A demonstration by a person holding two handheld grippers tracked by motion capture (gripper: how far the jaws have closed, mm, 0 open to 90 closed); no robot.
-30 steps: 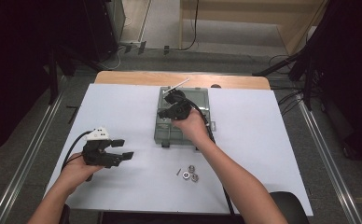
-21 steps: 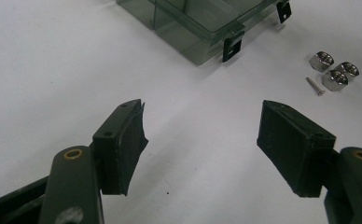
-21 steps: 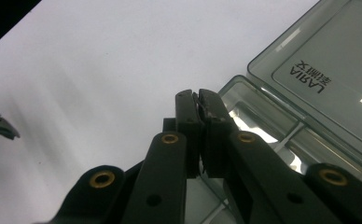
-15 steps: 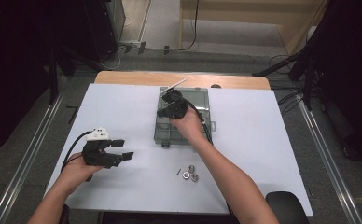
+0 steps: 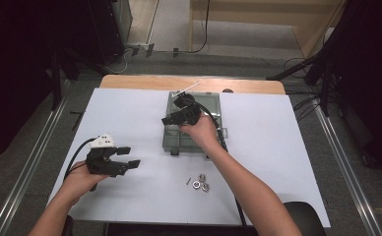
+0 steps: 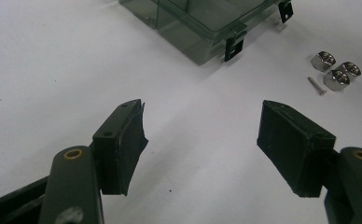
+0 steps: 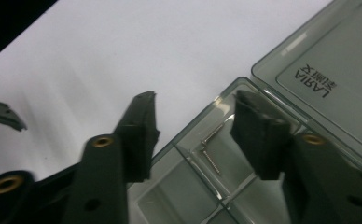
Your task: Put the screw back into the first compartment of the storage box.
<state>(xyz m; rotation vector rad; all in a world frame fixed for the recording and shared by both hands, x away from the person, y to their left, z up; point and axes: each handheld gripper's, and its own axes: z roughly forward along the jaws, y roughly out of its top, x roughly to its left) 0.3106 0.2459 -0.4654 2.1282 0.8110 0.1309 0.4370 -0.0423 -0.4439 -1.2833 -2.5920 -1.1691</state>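
Observation:
A clear grey-green compartment box (image 5: 209, 109) lies open on the white table, its lid (image 7: 316, 79) folded back. My right gripper (image 5: 172, 119) hovers over the box's left side. Its jaws (image 7: 195, 126) have just been opening and stand apart with nothing between them, above a corner compartment where two small screws (image 7: 211, 148) lie. My left gripper (image 5: 130, 157) rests open near the table's left front, its pads (image 6: 128, 135) empty. It faces the box (image 6: 202, 23), three metal nuts (image 6: 335, 70) and a loose screw (image 6: 316, 85).
The nuts (image 5: 201, 183) and the loose screw (image 5: 188, 181) lie on the white table top (image 5: 130, 113) just in front of the box, beside the right forearm. A wooden edge runs along the table's far side, and dark floor with cables surrounds it.
The right gripper's jaws have parted over the box and the hand has shifted slightly. The left hand and gripper have stayed put.

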